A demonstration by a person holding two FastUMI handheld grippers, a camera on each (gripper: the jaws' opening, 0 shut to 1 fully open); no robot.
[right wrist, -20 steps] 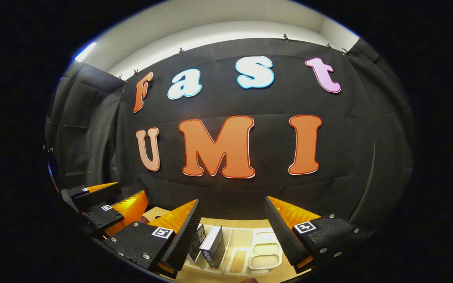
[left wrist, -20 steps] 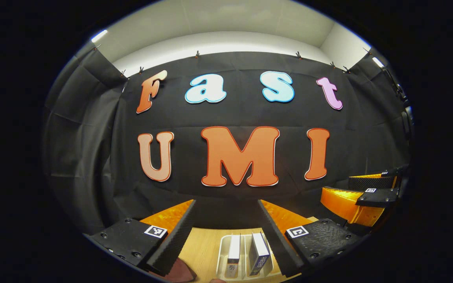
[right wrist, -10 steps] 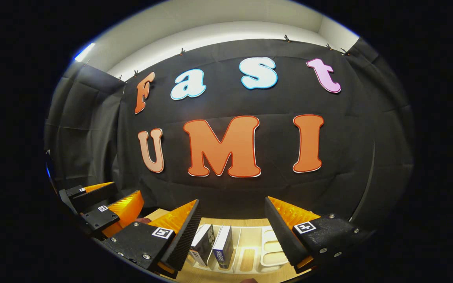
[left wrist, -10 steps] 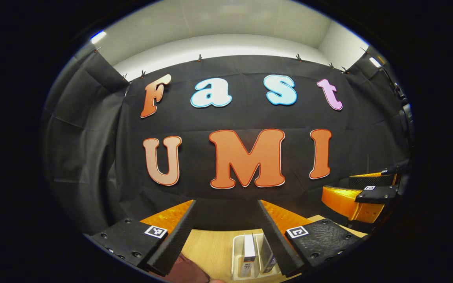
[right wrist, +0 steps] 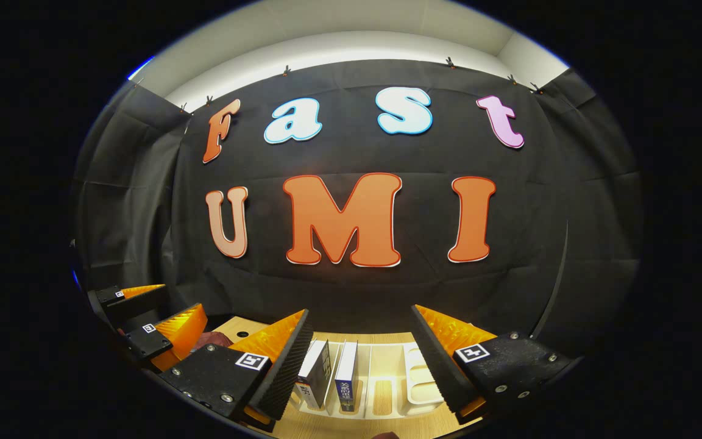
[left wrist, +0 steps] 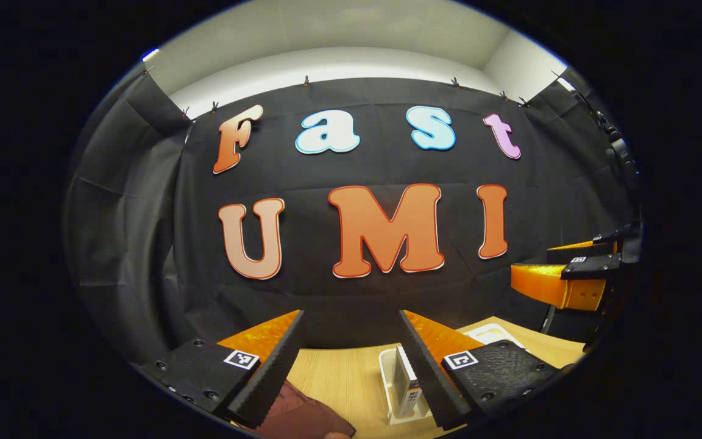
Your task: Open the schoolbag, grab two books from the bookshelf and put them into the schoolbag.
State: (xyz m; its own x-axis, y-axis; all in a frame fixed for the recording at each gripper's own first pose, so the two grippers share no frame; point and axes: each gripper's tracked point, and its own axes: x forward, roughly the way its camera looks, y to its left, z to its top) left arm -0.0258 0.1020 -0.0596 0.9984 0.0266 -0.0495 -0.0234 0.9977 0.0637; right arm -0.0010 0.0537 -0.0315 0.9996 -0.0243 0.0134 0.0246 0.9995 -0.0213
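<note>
Left gripper view: left gripper (left wrist: 351,360) held above a wooden tabletop (left wrist: 339,378), its fingers (left wrist: 272,366) spread wide apart with nothing between them. A white bookshelf (left wrist: 387,378) stands on the tabletop low in the view, just beside the inner edge of the near-right finger; one upright book (left wrist: 407,384) shows in it, partly hidden by that finger. A dark red schoolbag (left wrist: 308,417) lies at the bottom edge, below the left finger; whether it is open cannot be told. The right gripper (left wrist: 561,277) appears farther off at the right edge, raised above the tabletop, its fingers apart. Black cloth (left wrist: 131,231) forms the booth wall behind. Right gripper view: right gripper (right wrist: 360,360) likewise above the tabletop (right wrist: 387,424), fingers (right wrist: 284,366) open and empty. The bookshelf (right wrist: 418,381) lies between them low in the view, with two books (right wrist: 331,378) standing upright side by side in its left slots; the slots to their right hold nothing. The left gripper (right wrist: 156,320) shows at the lower left, fingers apart, with a patch of the schoolbag (right wrist: 208,339) just beside it.
</note>
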